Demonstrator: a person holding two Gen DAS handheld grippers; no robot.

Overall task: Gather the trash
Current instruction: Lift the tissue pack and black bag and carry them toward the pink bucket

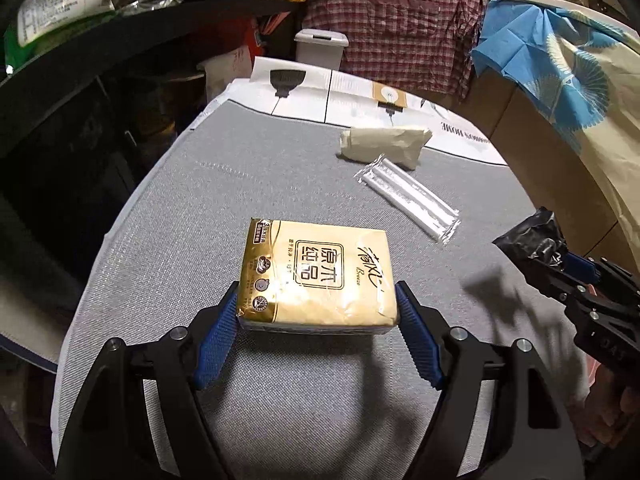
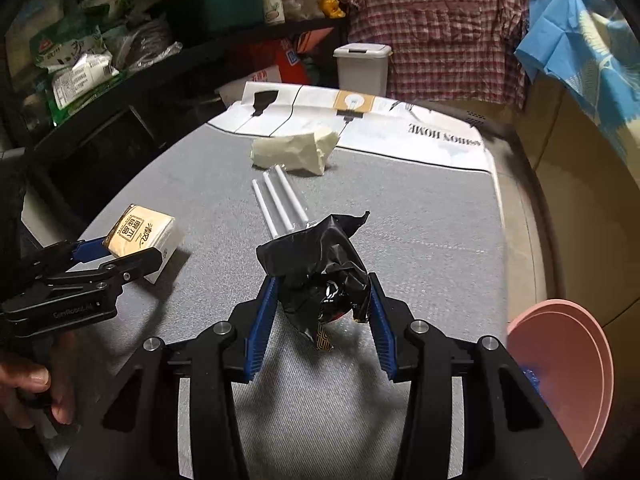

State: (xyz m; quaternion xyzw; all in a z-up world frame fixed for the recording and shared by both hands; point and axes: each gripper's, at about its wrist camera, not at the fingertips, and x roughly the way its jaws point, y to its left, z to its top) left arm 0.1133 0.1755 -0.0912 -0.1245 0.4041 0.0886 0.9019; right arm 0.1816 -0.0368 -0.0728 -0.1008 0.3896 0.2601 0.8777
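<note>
My left gripper [image 1: 317, 293] is shut on a gold tissue pack [image 1: 316, 268], its blue pads against the pack's two sides low over the grey table [image 1: 224, 184]. The right wrist view shows that pack [image 2: 140, 234] at the left in the left gripper [image 2: 128, 254]. Above the table my right gripper [image 2: 323, 280] is shut on a crumpled black wrapper [image 2: 320, 264]; the same wrapper [image 1: 532, 238] shows at the right edge of the left wrist view. A crumpled beige paper [image 2: 294, 150] and white straws in clear wrap [image 2: 280, 204] lie further back.
A pink basin [image 2: 560, 380] sits at the near right edge. A small white lidded bin [image 2: 362, 66] stands beyond the table's far end, in front of a checked cloth. Dark shelves with bags line the left. A cardboard box under blue cloth stands on the right.
</note>
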